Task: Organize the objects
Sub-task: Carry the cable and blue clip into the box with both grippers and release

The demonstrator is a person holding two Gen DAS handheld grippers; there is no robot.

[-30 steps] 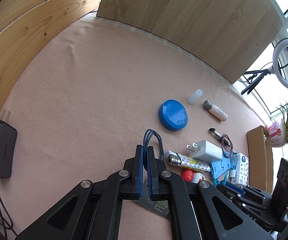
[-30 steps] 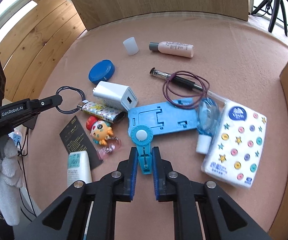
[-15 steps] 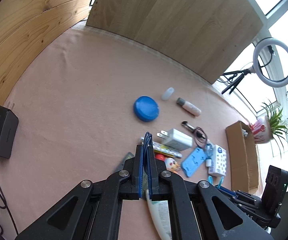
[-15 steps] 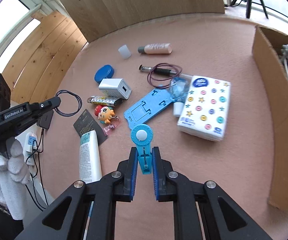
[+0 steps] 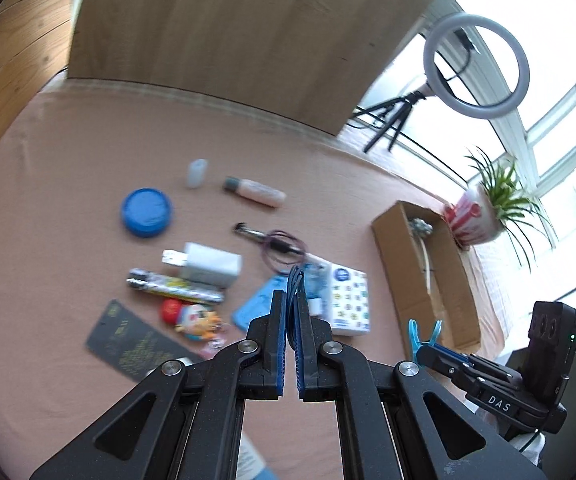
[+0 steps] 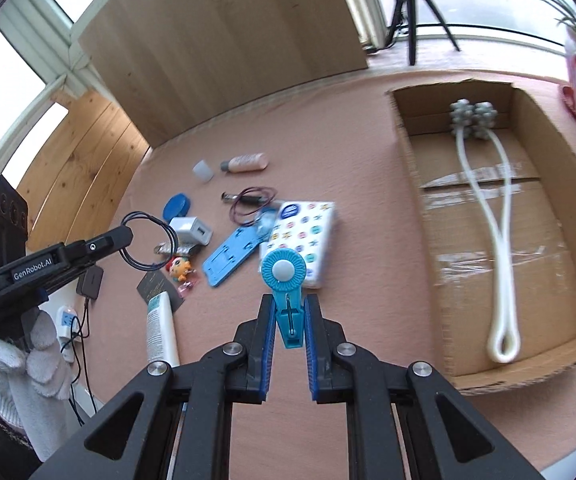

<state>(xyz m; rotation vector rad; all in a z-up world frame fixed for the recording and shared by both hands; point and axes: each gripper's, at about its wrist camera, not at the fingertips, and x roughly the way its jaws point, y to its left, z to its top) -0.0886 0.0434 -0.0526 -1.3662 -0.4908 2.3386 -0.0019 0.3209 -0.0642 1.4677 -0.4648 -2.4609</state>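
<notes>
My left gripper [image 5: 292, 300] is shut on a dark hair-tie ring [image 5: 295, 276], held in the air above the clutter; the right wrist view shows the ring [image 6: 150, 240] hanging off its fingertips. My right gripper [image 6: 289, 312] is shut on a blue clip with a round flower head [image 6: 284, 272], lifted above the pink tabletop, left of the open cardboard box [image 6: 419, 240]. The same clip [image 5: 423, 336] shows in the left wrist view near the box [image 5: 387, 240]. A white massage roller [image 6: 499, 240] lies inside the box.
On the pink felt lie a tissue pack [image 6: 303, 232], blue phone stand [image 6: 228, 256], white charger [image 6: 190, 230], blue lid [image 6: 176, 206], cosmetic bottle [image 6: 246, 162], pen with a purple band [image 6: 250, 200], doll keychain [image 6: 178, 268], black card [image 6: 154, 286], white tube [image 6: 162, 328]. A potted plant [image 5: 475, 216] stands behind the box.
Both grippers have risen and swung right toward the cardboard box, each still holding its object. The box now fills the right side of the right wrist view.
</notes>
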